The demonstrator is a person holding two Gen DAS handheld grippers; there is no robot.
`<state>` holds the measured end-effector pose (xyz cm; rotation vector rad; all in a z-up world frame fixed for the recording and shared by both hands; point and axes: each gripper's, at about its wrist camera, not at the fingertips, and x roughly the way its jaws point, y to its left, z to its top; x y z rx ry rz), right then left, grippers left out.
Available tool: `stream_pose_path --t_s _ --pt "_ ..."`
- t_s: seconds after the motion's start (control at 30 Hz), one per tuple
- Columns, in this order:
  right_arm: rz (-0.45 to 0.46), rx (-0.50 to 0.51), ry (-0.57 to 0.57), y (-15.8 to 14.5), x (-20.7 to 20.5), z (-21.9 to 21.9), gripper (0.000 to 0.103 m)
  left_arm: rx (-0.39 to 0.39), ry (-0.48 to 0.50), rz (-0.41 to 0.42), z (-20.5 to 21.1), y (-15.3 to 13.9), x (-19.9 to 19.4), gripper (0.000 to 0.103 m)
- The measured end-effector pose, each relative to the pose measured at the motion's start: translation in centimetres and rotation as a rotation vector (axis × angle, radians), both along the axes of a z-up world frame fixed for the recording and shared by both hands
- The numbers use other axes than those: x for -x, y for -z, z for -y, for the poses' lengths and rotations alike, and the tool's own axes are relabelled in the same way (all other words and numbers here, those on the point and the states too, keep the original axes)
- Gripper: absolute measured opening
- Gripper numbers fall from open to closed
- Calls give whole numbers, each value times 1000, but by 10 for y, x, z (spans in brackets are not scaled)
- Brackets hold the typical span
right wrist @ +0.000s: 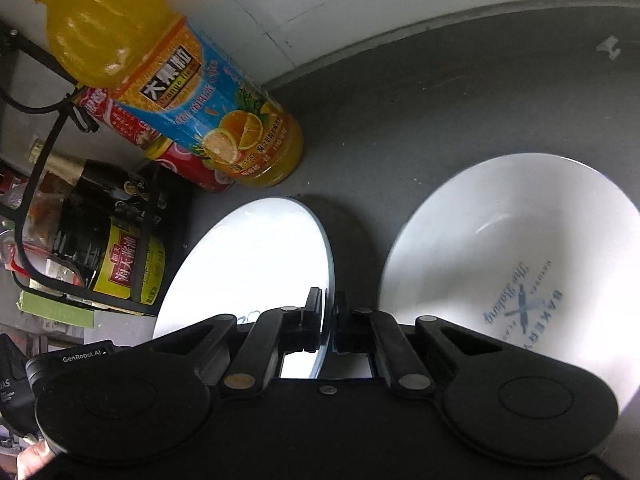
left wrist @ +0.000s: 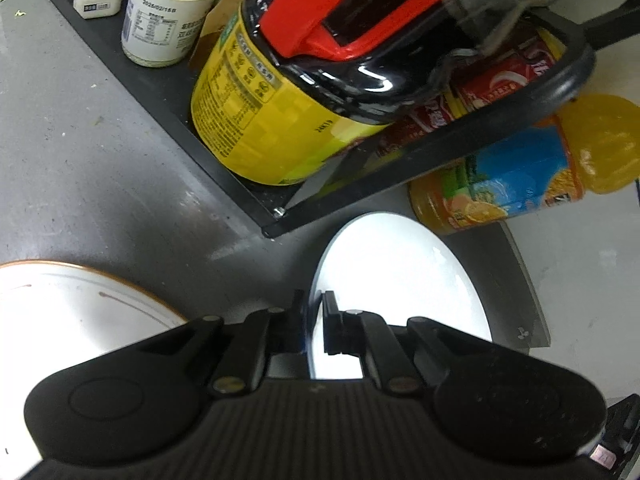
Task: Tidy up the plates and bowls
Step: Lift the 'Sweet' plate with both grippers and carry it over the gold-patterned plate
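A: What is held nearest the cameras?

B: A white plate (left wrist: 400, 280) is pinched at its rim. In the left wrist view the left gripper (left wrist: 316, 328) is closed on one edge; in the right wrist view the right gripper (right wrist: 328, 320) is closed on what appears to be the opposite edge of the same plate (right wrist: 256, 264). Whether it is lifted or touching the counter cannot be told.

A: Why would it be gripped from both sides?

B: A thin, glossy rim is judged likely to slip or swing from a single pinch, so it is presumably steadied at two points while being carried.

A: What is seen just beyond it?

B: A larger white bowl (right wrist: 512, 256) with blue lettering is seen beside the plate on the dark counter (right wrist: 440, 100), probably where the plate is to be stacked or set alongside. An orange-rimmed plate (left wrist: 80, 304) is seen at the left gripper's left.

A: And farther off?

B: An orange juice bottle (right wrist: 176, 80) is lying on its side, just beside a black wire rack (left wrist: 160, 80). In the rack a yellow-labelled jar (left wrist: 256, 120) and a white bottle (left wrist: 168, 12) are kept, evidently stored clear of the working space. These would have to be avoided when the plate is moved.
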<state>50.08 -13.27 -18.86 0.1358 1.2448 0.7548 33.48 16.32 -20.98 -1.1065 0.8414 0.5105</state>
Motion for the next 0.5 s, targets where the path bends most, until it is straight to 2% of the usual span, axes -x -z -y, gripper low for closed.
stream_pose_path --t_s 0.5 --pt "28 -62 63 -28 37 24 6 -16 69 62 -3 -44 21 5"
